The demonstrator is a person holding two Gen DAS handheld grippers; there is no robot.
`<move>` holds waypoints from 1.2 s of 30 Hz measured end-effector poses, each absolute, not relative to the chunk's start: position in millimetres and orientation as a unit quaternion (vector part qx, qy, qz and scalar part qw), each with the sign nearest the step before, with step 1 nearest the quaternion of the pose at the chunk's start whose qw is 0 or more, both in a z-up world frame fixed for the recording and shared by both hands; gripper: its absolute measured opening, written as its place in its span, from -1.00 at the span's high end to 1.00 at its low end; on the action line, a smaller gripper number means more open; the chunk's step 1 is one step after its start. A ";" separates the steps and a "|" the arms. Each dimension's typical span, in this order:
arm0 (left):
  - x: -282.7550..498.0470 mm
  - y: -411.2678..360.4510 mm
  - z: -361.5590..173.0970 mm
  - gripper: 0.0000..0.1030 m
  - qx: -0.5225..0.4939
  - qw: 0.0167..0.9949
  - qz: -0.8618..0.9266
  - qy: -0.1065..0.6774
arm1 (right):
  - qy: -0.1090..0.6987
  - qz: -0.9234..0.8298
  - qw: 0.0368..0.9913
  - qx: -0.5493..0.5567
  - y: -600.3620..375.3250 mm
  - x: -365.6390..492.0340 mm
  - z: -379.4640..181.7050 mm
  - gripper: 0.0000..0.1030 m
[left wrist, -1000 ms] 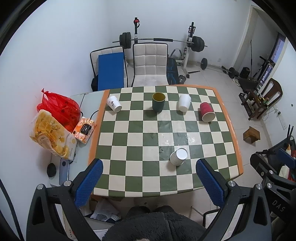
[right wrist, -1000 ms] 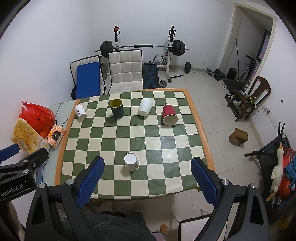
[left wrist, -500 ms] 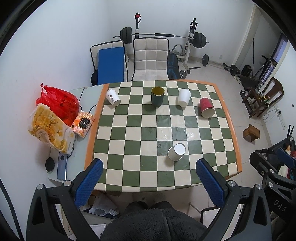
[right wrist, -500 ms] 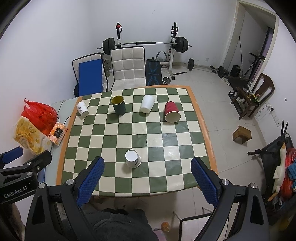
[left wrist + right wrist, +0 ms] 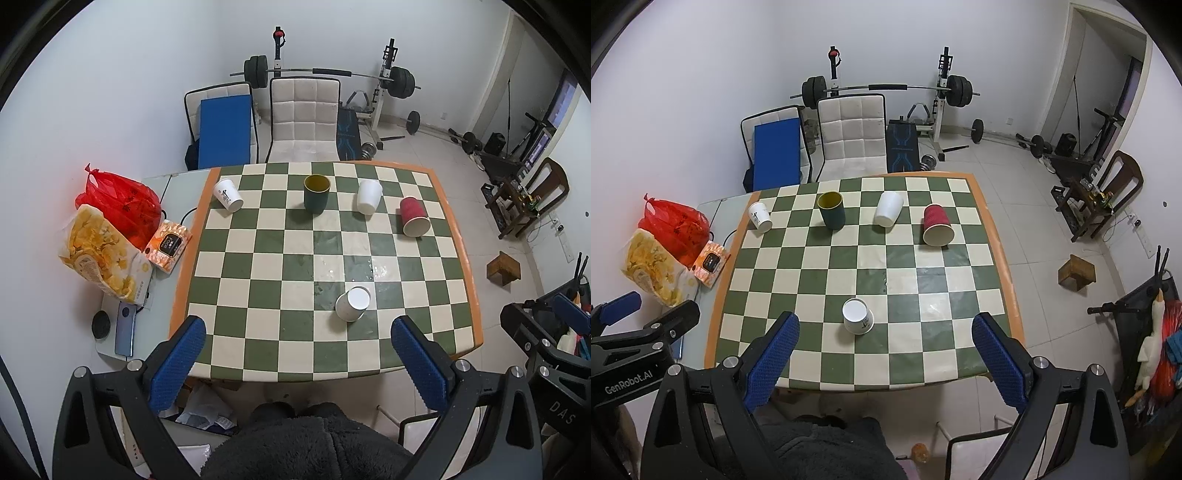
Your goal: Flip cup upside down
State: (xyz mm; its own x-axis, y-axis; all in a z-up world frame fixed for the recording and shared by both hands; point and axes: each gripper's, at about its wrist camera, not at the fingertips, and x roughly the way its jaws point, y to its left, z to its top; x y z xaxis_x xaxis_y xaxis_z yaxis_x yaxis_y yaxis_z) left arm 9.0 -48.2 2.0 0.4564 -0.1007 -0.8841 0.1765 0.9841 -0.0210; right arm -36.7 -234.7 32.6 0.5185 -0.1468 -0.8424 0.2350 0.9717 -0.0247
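Note:
A green-and-cream checkered table (image 5: 258, 266) (image 5: 812, 266) holds several cups. A white paper cup (image 5: 352, 303) (image 5: 857, 316) stands upside down near the front. A dark green cup (image 5: 316, 193) (image 5: 831, 210) stands upright at the back. A plain white cup (image 5: 368, 196) (image 5: 888, 208), a red cup (image 5: 414, 216) (image 5: 937, 225) and a printed white cup (image 5: 228, 194) (image 5: 759, 216) stand upside down along the back. My left gripper (image 5: 295, 365) and right gripper (image 5: 884, 360) are open and empty, high above the table's near edge.
A red bag (image 5: 118, 203), a yellow snack bag (image 5: 99, 254), an orange box (image 5: 168, 245) and a phone (image 5: 124, 334) lie on a side table at the left. Two chairs (image 5: 303, 118) and a barbell rack stand behind. A wooden stool (image 5: 503, 267) sits on the floor at the right.
Both grippers have risen and drawn back, so the table looks smaller and farther. The cups have not moved.

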 end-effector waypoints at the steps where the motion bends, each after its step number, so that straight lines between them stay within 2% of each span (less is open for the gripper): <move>1: 9.8 -47.6 3.1 -1.00 0.036 0.853 -0.080 0.514 | 0.478 -0.109 0.870 0.046 -234.7 -37.0 33.1 -0.88; 17: 12.6 -44.6 19.4 -1.00 0.034 0.871 -0.065 0.486 | 0.475 -0.107 0.872 0.046 -240.6 -37.8 35.7 -0.88; 36: 13.6 -46.8 14.8 -1.00 0.035 0.866 -0.068 0.494 | 0.473 -0.106 0.874 0.047 -239.4 -35.0 41.8 -0.88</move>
